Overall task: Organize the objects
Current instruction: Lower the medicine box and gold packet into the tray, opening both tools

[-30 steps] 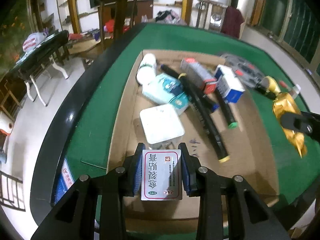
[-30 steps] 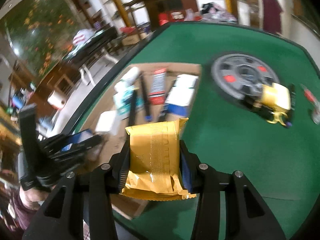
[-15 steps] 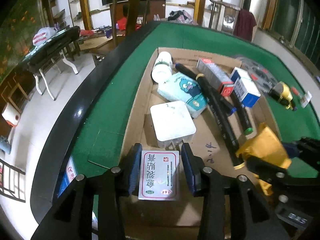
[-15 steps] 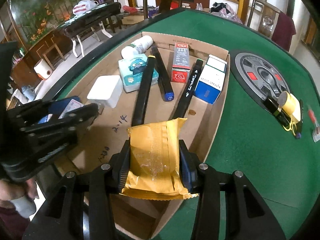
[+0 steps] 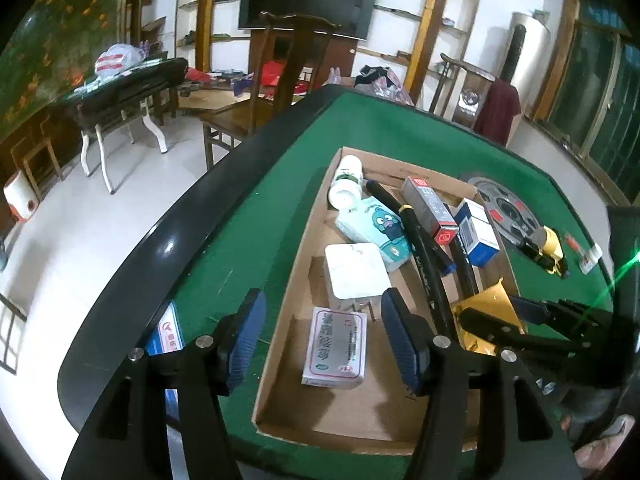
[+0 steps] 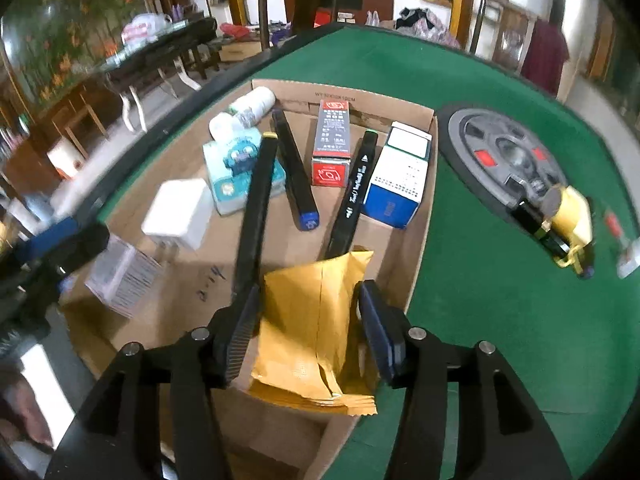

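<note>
Both hands are releasing items into the cardboard box (image 5: pixel 280 344) on the green surface (image 5: pixel 400 128). The left hand-held gripper (image 5: pixel 324 344) is standing spread, its jaws having just been opening, and the white medicine box (image 5: pixel 336 350) is lying flat on the box floor between them, touching neither pad. The right hand-held gripper (image 6: pixel 308 332) has also just been opening; the gold packet (image 6: pixel 316 324) is sitting between its jaws at the box's near right corner, its lower edge overhanging the wall, and pad contact looks slight, so I judge it released. To finish well, each gripper should be lifting straight up, and the packet probably needs nudging inward, clear of the 3 black markers (image 6: pixel 256 208).
</note>
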Demonstrator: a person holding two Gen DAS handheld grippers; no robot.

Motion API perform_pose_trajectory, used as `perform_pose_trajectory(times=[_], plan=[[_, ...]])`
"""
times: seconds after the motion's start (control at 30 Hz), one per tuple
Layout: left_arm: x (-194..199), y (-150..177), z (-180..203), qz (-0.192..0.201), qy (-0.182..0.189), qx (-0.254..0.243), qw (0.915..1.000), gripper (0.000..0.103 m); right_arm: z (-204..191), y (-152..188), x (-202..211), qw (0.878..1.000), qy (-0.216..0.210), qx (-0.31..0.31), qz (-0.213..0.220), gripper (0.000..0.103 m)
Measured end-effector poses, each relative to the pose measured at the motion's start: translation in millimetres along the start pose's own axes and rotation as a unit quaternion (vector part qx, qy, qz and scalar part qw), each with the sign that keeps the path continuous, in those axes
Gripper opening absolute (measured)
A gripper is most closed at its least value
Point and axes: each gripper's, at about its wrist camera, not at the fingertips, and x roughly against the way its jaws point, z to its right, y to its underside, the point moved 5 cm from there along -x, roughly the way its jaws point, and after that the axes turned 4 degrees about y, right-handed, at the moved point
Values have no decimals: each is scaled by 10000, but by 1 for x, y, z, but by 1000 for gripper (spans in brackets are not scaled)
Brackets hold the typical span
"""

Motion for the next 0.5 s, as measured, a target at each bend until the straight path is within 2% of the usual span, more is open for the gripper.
perform_pose_trajectory(times=[0.07,0.27,0.37,0.5], plan=[[2,0,-3,46,22,103,9999,54,9,-5,8,9991,-283,-293,137,51],[19,-6,1,290,145,264,9991,54,48,-14,42,9942,-292,-798,652,54],[36,-13,18,532,452,313,9971,55,71,-13,63,9908,-249,-1024,849,54],[66,-25,57,864,870,116,9924,57,109,-10,105,9851,-33,-1225,1203,54]])
